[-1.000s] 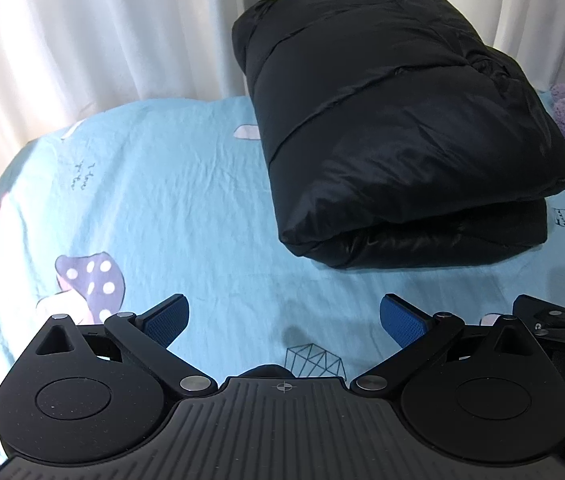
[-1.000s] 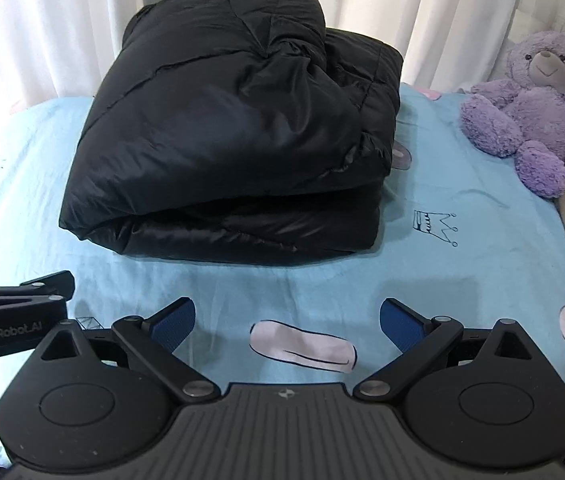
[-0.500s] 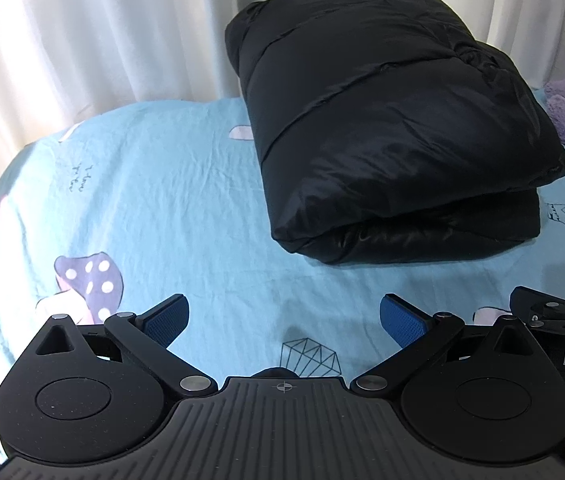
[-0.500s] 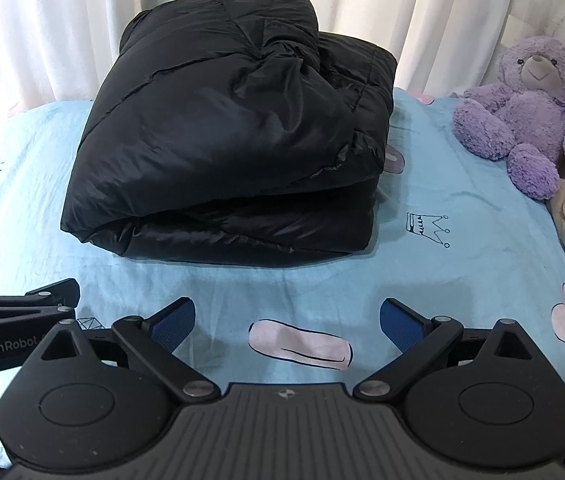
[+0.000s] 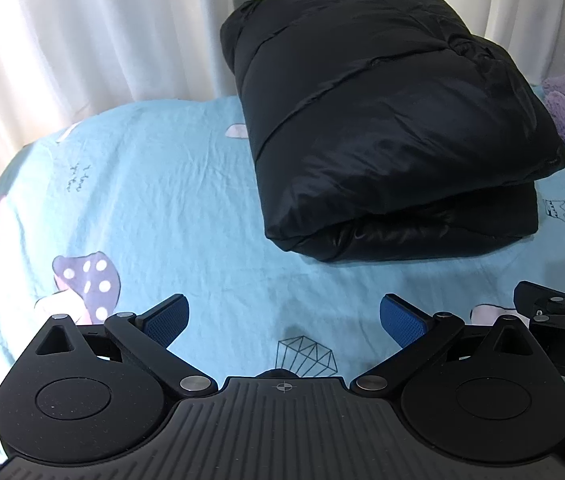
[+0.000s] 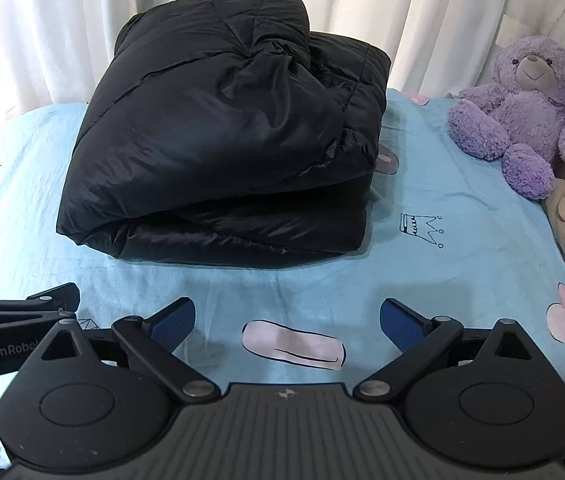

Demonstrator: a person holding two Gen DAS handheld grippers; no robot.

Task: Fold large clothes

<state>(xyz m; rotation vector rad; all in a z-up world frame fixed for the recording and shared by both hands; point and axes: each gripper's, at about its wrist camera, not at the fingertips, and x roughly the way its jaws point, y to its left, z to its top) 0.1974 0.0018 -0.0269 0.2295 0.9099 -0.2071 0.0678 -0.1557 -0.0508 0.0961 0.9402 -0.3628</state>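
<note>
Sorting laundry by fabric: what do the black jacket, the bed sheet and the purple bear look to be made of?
Black jacket: probably nylon or polyester shell over padding; it shines, and stitched seams divide puffy panels.
Bed sheet: likely woven cotton, matte, finely creased, with printed drawings.
Purple bear: synthetic plush; its pile is fuzzy and tufted.

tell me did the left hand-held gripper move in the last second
Yes. The left hand-held gripper drew slightly back from the jacket: the diamond print sits nearer the jaws' gap, and the jacket has slid up the left wrist view.

Bedroom: printed bedsheet [image 6: 442,280], teddy bear [image 6: 522,112], curtains [image 6: 422,20].
</note>
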